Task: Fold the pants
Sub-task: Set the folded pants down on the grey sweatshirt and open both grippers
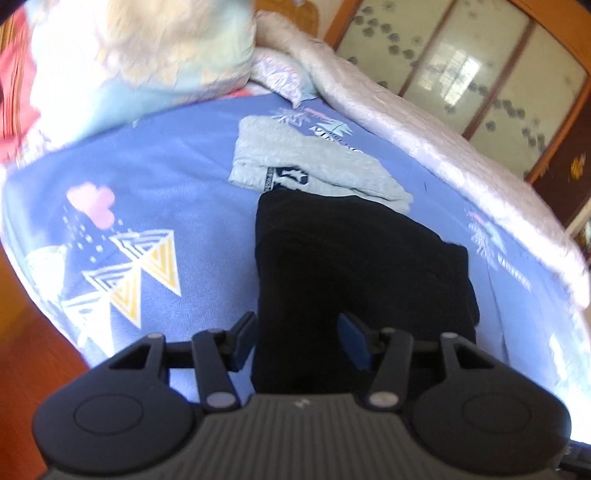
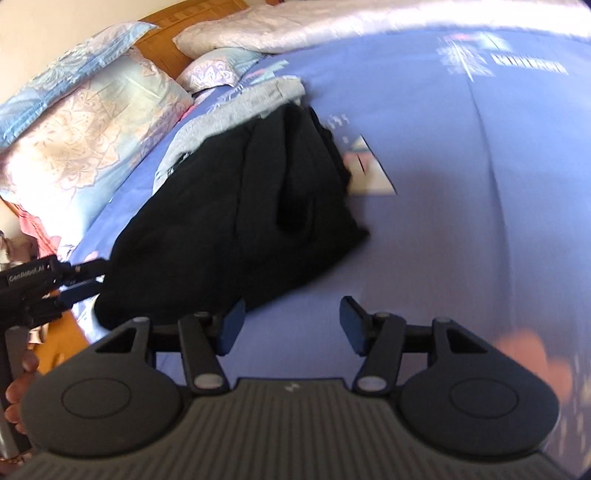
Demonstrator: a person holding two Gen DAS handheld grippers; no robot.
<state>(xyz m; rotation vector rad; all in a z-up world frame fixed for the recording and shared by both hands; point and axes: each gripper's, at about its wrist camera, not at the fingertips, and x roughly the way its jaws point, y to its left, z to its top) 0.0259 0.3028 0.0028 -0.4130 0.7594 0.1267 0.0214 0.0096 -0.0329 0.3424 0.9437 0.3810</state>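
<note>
The black pants (image 1: 354,266) lie in a compact dark bundle across the middle of the left wrist view, on the blue patterned bedsheet (image 1: 177,177), their far end touching or slightly overlapping a folded grey garment (image 1: 303,158) that sits toward the upper centre. That grey piece looks like a finished item set aside, so the pants are probably being folded just beside it to form a neat stack. The left gripper (image 1: 301,339) sits at the bottom centre with its jaws spread apart on either side of the near edge of the pants; the cloth runs between the fingers, but they are not pinched on it, so it reads as released or poised to take the hem. In the right wrist view the right gripper (image 2: 291,325) also has its jaws apart, empty over bare sheet at lower centre, with the pants just beyond its left finger and reaching toward the upper left. The left gripper appears there at the left edge, at the corner of the bundle. Pillows (image 2: 85,110) and a pale quilt (image 2: 280,29) crowd the upper part of the frame.
</note>
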